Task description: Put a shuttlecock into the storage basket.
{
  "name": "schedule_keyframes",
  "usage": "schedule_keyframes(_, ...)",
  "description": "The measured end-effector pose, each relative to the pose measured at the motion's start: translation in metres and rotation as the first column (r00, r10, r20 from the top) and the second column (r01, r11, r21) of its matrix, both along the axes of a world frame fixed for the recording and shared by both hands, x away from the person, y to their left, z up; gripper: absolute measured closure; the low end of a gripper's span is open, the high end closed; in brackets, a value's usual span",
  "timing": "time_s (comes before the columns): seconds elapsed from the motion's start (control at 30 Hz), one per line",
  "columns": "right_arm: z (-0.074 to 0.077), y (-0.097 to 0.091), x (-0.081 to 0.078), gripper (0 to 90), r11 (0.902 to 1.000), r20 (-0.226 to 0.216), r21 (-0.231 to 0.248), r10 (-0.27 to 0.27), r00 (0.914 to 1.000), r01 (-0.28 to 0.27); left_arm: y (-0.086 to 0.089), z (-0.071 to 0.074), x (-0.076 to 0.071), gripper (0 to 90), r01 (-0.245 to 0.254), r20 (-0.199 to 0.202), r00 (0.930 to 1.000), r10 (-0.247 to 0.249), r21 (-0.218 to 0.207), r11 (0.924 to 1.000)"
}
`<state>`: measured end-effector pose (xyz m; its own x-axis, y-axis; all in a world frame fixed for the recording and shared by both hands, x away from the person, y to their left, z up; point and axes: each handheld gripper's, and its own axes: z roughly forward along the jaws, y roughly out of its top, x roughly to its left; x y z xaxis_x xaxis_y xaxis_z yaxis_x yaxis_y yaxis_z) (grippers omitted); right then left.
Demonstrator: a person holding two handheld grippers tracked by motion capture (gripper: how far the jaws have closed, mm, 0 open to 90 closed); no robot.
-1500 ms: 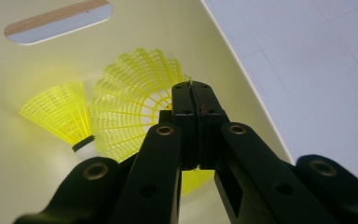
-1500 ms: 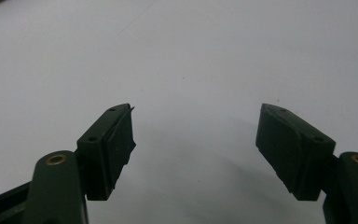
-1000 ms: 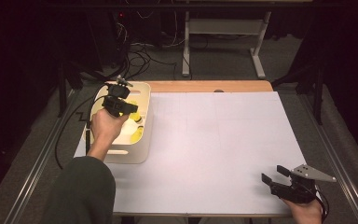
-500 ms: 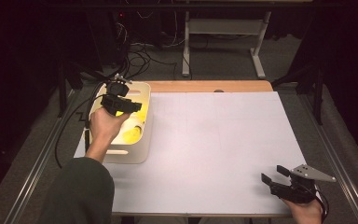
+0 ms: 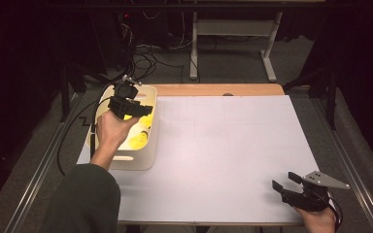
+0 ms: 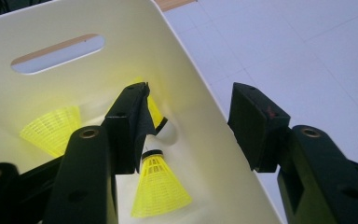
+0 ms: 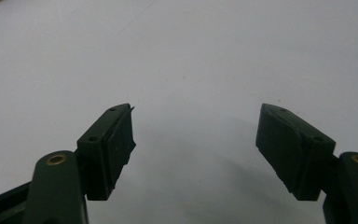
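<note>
Cream bin sits at the left side of the white table, long axis running away from the person, a slot handle in its far wall. Left claw hangs over the bin's right rim, held in the left hand, spread wide with nothing between; in the left gripper view one jaw is inside the bin and the other is outside over the table, the wall passing between them. Yellow shuttlecocks lie in the bottom. Nearest shuttlecock lies just beside the inner jaw, long axis roughly along the view's vertical, skirt flaring toward the camera, cork end pointing away toward the bin's far wall. A second shuttlecock lies to the left, skirt toward the left wall. A third is partly hidden behind the jaw; heading unclear. Right claw rests low at the near right corner of the table, well apart from the bin, spread wide and holding nothing, pointing left across bare white surface.
</note>
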<state>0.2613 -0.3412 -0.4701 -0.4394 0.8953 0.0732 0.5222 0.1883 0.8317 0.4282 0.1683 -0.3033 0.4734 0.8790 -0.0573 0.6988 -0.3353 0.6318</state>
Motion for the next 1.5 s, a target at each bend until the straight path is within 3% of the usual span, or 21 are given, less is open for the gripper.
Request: schedule_keyframes(1.5,0.000,0.000,0.000,28.2,1.0000,0.001,0.005,0.001,1.0000,-0.001,-0.049,-0.010,-0.002,42.0,0.089,-0.001,0.9961,-0.089,-0.027,0.9957)
